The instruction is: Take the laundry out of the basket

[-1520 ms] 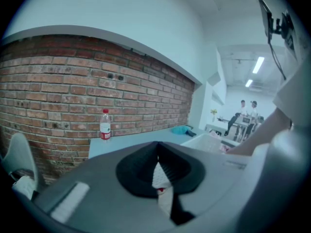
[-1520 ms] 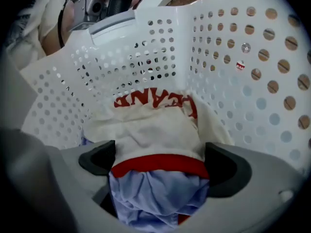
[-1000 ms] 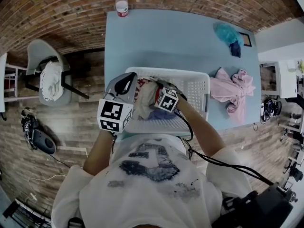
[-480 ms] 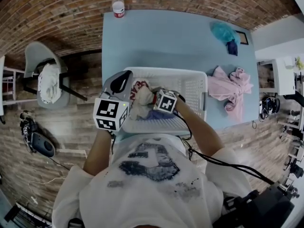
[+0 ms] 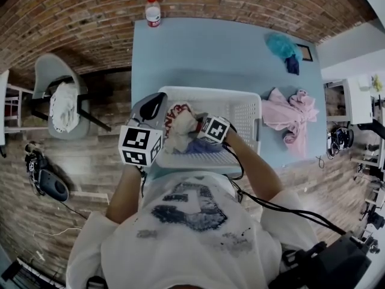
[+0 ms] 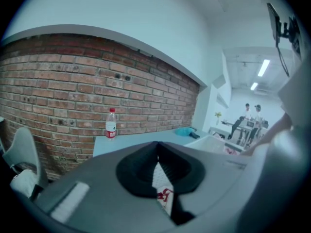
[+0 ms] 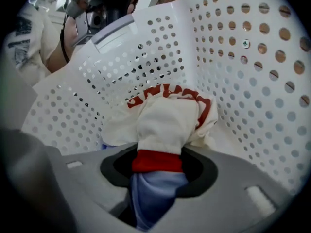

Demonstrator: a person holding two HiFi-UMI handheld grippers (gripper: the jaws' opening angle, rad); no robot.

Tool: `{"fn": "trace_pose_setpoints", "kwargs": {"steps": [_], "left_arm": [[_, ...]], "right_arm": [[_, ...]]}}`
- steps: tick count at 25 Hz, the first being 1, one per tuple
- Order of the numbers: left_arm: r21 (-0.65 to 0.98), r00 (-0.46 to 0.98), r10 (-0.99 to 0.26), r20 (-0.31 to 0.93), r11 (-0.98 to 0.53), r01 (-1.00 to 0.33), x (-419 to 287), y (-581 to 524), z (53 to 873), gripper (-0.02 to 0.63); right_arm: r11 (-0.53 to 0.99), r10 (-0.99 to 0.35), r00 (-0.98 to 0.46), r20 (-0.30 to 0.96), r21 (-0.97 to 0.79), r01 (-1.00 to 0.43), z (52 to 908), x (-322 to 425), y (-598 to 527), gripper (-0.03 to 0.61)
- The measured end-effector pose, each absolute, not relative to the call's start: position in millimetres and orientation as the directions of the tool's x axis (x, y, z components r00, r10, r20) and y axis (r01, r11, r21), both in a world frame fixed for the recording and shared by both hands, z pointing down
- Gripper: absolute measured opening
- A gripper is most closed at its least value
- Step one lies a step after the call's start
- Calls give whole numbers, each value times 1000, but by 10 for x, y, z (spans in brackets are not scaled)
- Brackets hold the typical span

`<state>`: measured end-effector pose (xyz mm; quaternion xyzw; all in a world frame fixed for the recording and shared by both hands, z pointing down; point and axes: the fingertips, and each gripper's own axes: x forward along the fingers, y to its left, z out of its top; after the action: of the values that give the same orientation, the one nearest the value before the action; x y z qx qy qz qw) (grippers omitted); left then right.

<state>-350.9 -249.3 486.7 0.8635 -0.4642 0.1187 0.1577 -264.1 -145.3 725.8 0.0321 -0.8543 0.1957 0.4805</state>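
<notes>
My right gripper (image 7: 159,155) has just been closing and is pinching the bunched cream-and-red garment (image 7: 165,115) inside the white laundry basket (image 5: 243,110), frame centre. My left gripper (image 6: 156,149) is sitting fully closed at the basket's left rim. Next I'm lifting it clear of the rim, and the blue cloth (image 7: 153,193) caught in the jaws is likely coming along.

One basket (image 5: 210,92), one bottle (image 5: 153,11), one chair (image 5: 49,65).

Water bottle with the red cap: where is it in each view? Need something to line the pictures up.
Head view: water bottle stands at the far left corner of the table, at the top of the picture.
Left gripper view: left of centre, on the table's edge before the brick wall.
Right gripper view: not in it.
Shared landmark: the white laundry basket, in all three.
</notes>
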Motion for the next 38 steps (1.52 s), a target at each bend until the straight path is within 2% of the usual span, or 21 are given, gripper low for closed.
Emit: {"fn": "trace_pose_setpoints", "kwargs": {"steps": [4,9,19,29,35,38], "left_arm": [[162,535,-770,346,-513,-843,-3509,-2446,4845,-9],[168,542,-771,335,-517,-839,-3475,-2344,4794,-9],[160,549,-773,318,-527,-835,-3396,-2151,4690,-9],[125,534,-793,293,-522,-844,-3401,-2015,4510,-9],[100,534,-800,272,-529,-843,-3356,-1945,4381,-9],[87,535,-805,256,-532,-842,-3324,-1899,4300,-9]], "right_arm": [[885,102,-592,799,-344,-313,7054,-2605,-1515,193],[843,-38,-681,731,-342,-415,6644,-2556,-1692,192],[785,-266,-739,619,-306,-539,5938,-2409,-1743,192],[728,-467,-734,493,-258,-635,5231,-2196,-1764,192],[598,-666,-658,351,-277,-752,4737,-1934,-1840,193],[559,-722,-628,290,-290,-777,4505,-1822,-1808,193]]}}
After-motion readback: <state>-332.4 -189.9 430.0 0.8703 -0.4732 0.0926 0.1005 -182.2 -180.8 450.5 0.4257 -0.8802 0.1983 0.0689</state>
